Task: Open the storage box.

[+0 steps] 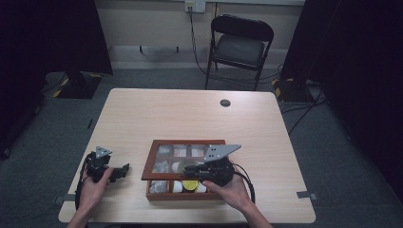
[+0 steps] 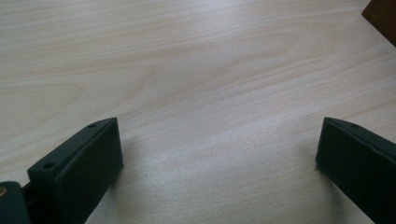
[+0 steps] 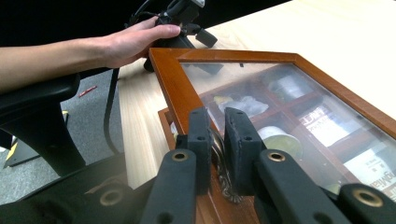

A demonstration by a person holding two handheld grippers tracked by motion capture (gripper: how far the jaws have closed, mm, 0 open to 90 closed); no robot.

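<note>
Right gripper [image 3: 215, 140] clamped on the small metal handle [image 3: 223, 173] at the near edge of the glass lid [image 3: 261, 88]; lid tilted up over the wooden box [image 1: 186, 195], apparently hinged along the far side; left gripper [image 2: 219, 154] jaws apart, resting on table [image 1: 190, 114] left of box.

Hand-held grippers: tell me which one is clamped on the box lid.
The right hand-held gripper: its jaws pinch the metal handle on the glass lid of the wooden box. The left hand-held gripper rests open over bare table.
</note>
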